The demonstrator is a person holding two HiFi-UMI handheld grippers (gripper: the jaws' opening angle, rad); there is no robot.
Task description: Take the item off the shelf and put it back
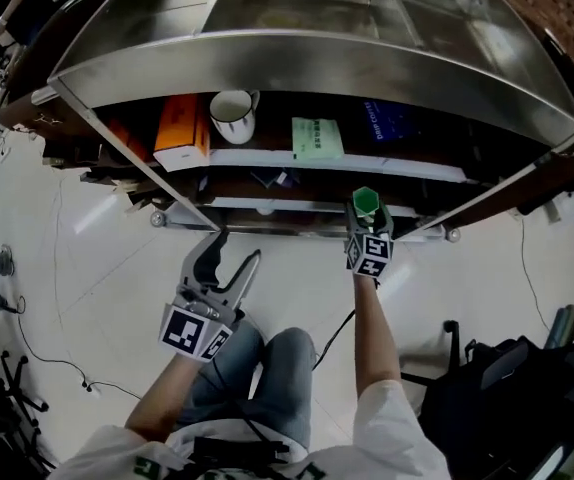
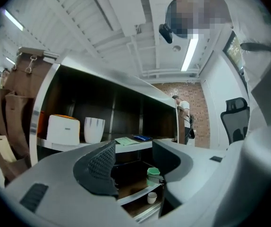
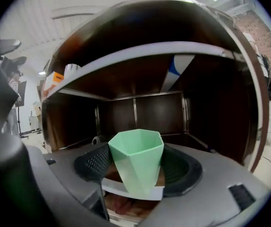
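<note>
Between right gripper's (image 3: 138,170) fingers (image 3: 94,163) sits green cup (image 3: 136,156).

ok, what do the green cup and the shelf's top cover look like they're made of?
green cup: likely moulded plastic, matte; faceted walls, even pale colour, no glaze shine.
shelf top: probably brushed stainless sheet; grey, with streaky reflections and a rolled front edge.
</note>
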